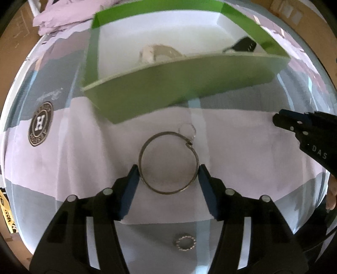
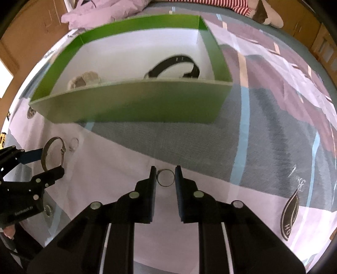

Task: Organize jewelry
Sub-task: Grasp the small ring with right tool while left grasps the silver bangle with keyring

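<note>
My left gripper [image 1: 168,175] is shut on a large dark metal bangle [image 1: 167,132], one pad against each side, above the pale bedspread. The right wrist view shows the same bangle [image 2: 52,138] in the left gripper [image 2: 50,163] at far left. My right gripper [image 2: 165,175] is shut on a small metal ring [image 2: 166,186] just above the cloth. Behind both stands a green box [image 2: 134,103] with a white inside. It holds a black band [image 2: 174,67] and a pale bracelet [image 2: 84,79]. In the left wrist view the right gripper [image 1: 305,130] enters from the right edge.
A thin small ring [image 1: 187,129] lies on the bedspread just past the bangle. A toothed ring [image 1: 184,244] lies near me, under the left gripper. Lilac cloth [image 2: 88,12] is bunched behind the box. Brown cardboard [image 2: 25,38] surrounds the bed.
</note>
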The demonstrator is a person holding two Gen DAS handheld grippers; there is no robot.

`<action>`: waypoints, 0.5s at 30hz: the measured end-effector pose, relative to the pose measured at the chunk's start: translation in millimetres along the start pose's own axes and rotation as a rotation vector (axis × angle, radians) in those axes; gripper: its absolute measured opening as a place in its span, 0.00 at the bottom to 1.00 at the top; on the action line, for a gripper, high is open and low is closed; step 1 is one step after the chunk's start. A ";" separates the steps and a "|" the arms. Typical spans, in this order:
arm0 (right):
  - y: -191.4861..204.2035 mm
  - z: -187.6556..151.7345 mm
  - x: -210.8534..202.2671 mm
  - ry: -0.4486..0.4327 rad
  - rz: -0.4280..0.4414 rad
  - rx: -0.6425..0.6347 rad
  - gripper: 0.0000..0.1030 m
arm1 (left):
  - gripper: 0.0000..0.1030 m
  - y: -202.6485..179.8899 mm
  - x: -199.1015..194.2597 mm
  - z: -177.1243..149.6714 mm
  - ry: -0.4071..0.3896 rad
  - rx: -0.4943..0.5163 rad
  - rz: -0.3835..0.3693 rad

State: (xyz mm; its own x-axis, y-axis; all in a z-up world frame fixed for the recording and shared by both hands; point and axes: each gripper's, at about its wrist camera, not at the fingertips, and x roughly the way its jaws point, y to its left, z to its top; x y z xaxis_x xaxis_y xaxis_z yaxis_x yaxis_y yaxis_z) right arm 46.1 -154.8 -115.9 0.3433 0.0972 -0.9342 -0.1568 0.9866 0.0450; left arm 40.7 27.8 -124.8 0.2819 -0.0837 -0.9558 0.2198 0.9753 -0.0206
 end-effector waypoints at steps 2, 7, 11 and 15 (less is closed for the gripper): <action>-0.7 1.1 -4.6 -0.015 0.002 0.000 0.17 | 0.56 2.9 -4.5 1.7 -0.016 -0.005 0.010; -3.5 4.3 -23.3 -0.078 0.042 -0.001 0.17 | 0.56 5.8 -20.7 -1.8 -0.093 -0.009 -0.002; -2.7 15.6 -58.7 -0.206 0.110 0.008 0.17 | 0.56 10.0 -55.1 4.2 -0.238 -0.016 -0.060; -1.7 45.8 -71.8 -0.277 0.137 0.025 0.17 | 0.56 23.1 -76.1 32.8 -0.312 -0.063 -0.068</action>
State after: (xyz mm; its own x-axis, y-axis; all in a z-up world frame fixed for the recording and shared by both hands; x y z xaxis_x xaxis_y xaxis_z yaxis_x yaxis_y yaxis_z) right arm 64.1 -157.4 -32.7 0.5606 0.2581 -0.7868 -0.1970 0.9645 0.1760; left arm 54.9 50.0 -42.9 0.5431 -0.1986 -0.8158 0.1931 0.9751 -0.1089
